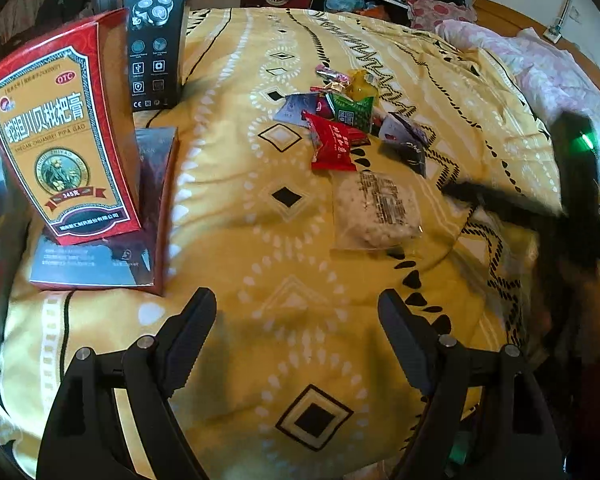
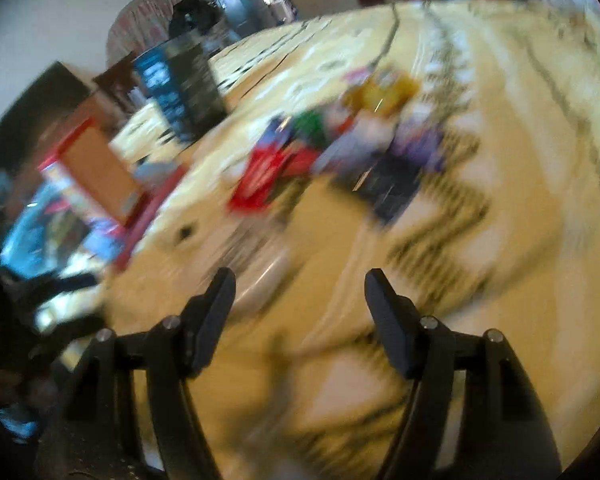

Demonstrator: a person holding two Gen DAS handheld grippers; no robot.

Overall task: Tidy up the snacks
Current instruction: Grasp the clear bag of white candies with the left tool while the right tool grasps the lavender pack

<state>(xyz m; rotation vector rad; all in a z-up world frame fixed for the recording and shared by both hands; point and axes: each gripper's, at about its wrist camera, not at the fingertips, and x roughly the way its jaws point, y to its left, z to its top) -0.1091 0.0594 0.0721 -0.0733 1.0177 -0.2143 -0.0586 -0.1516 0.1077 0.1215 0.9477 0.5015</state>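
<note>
Step in hand, as judged: approach, nothing yet gathered. Left gripper (image 1: 296, 308): jaws spread wide, empty, hovering above bare quilt well short of the snacks. Right gripper (image 2: 300, 284): jaws likewise wide apart, holding nothing; its view is heavily smeared, so detail there cannot be read. Landmark: red medicine box (image 1: 60, 132), glossy printed card, upright on the quilt (image 1: 228, 184), a soft yellow cotton spread with black diamond and white dot pattern, lightly rumpled. Snack pile (image 1: 344, 120): well to the right of the red box, a loose heap of small crinkly foil and film packets, red, green, purple and yellow, overlapping one another. Clear-wrapped cake (image 1: 374, 210): flat, pale, speckled, in slack transparent film with a printed label, lying just nearer than the pile and apart from it. Black carton (image 1: 156, 44): tall, matte, upright behind the red box. Flat maroon box (image 1: 112, 240): lying under and beside the red box. Next move, as judged: likely a closing on one packet edge; thin slippery film calls for a low, flat pinch against yielding bedding.
</note>
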